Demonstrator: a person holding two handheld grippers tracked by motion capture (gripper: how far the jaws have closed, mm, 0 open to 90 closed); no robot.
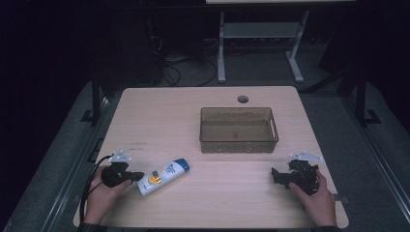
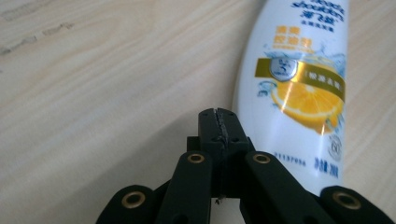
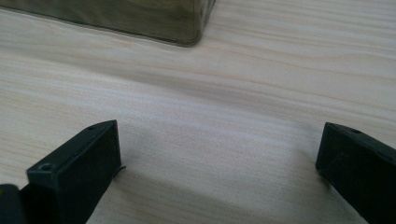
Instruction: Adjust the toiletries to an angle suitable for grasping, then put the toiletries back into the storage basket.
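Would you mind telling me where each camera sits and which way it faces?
High view: above the person's side, looking forward and down on the table; both hands, left gripper and right gripper show.
Left gripper view: rides the left gripper, jaws shut, beside the bottle.
Right gripper view: rides the right gripper, jaws wide apart, facing the bin.
Shared: bottle and bin also appear in the high view.

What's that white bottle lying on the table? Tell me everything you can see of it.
The white bottle looks like glossy plastic, with a blue cap at its far right end. It lies flat on its side on the wooden table, angled, label up. The label carries blue lettering, a gold band with a shield emblem and an orange slice. It sits near the front left, apart from the brown bin. The left hand-held gripper, jaws shut, is right beside its base; contact is unclear.
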